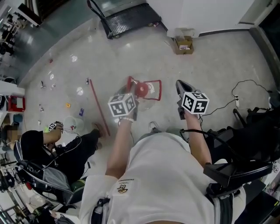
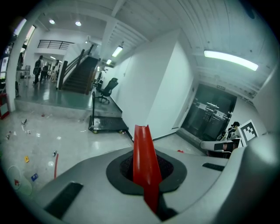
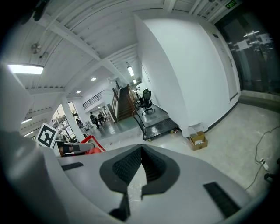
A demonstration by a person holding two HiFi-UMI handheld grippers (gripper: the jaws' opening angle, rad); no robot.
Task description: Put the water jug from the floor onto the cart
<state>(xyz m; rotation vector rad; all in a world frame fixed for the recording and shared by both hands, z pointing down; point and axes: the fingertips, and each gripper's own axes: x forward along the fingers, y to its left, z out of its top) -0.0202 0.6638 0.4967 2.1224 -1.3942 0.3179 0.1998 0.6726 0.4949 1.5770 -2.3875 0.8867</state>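
**Head view.** The jug (image 1: 141, 89) hangs over the floor (image 1: 218, 65) just ahead of the person, between the two grippers and well apart from the cart (image 1: 131, 19) at the top edge. Its round red cap (image 1: 141, 89) faces up toward the camera, and the clear body shows faintly below it, toward the person. The neck end therefore seems to point up, though the body is too see-through to fix the long axis. A red handle (image 1: 151, 81) frames the cap as a rectangle lying across the picture. The left gripper (image 1: 132, 94) meets that frame's left side. The right gripper (image 1: 180, 85) is just right of the jug, and whether it touches the jug cannot be told. The cubes carry black-and-white square markers. The person's shirt has a small emblem, too small to read. A box (image 1: 183, 44) stands by the wall and a red rod (image 1: 98, 107) lies on the floor.

**Left gripper view.** The left gripper (image 2: 146, 168) is clamped tight on a red strip of the handle (image 2: 143, 153), which rises straight up out of the pads. The cart (image 2: 107, 124) stands beyond, against the wall.

**Right gripper view.** The right gripper (image 3: 141, 151) has its jaws drawn together at the tips. A pale, crinkled sliver shows in the slit behind them, and it cannot be told what it is. The jug (image 3: 89, 142) shows red at the left. The cart (image 3: 159, 127) and box (image 3: 199, 140) lie ahead. A green ceiling sign (image 3: 230, 4) is too small to read.
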